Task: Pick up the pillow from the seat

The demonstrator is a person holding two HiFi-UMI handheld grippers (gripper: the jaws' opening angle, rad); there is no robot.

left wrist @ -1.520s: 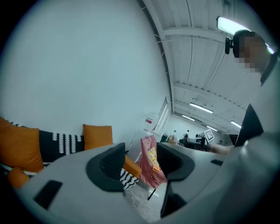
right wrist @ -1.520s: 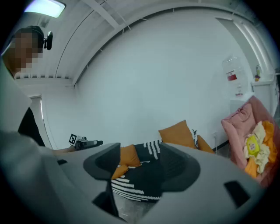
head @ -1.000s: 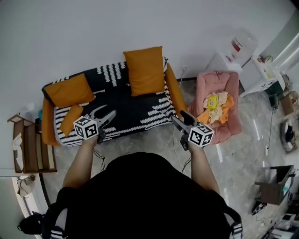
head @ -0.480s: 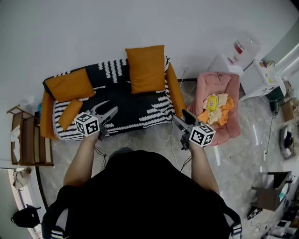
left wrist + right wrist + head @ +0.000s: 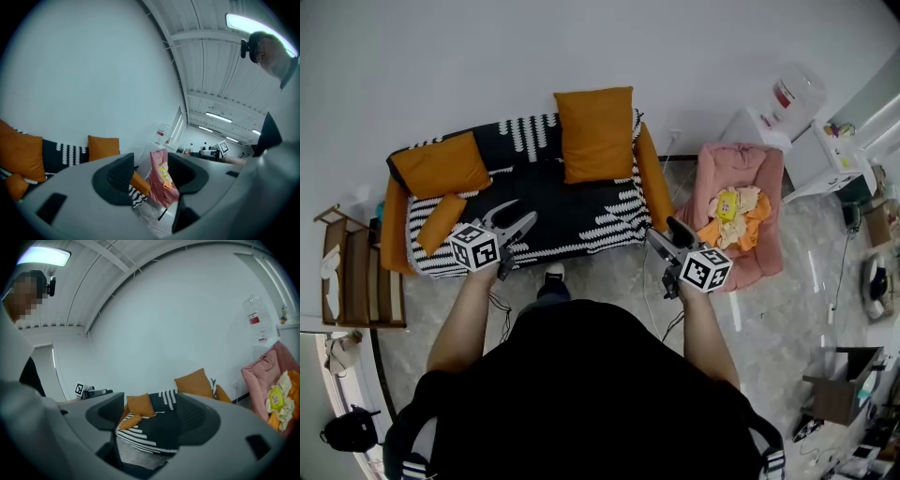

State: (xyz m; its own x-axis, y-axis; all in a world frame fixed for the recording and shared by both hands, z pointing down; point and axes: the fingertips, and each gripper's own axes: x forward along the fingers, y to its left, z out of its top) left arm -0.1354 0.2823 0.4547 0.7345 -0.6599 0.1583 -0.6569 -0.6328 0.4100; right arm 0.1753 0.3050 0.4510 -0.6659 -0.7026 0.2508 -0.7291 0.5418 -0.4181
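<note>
both claws empty, short of the sofa [image 5: 581,211], left claw [image 5: 517,216] part open, right claw [image 5: 660,231] just opened wider: a grab could slip off the plump pillow [image 5: 596,133] at twelve o'clock or catch the side pillow [image 5: 441,165] at ten.

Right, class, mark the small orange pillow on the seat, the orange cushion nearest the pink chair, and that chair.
small orange pillow [image 5: 441,223]: head view, its middle.
orange cushion [image 5: 596,133]: head view, centre of its face.
pink chair [image 5: 706,183]: head view, its left side wall.
</note>
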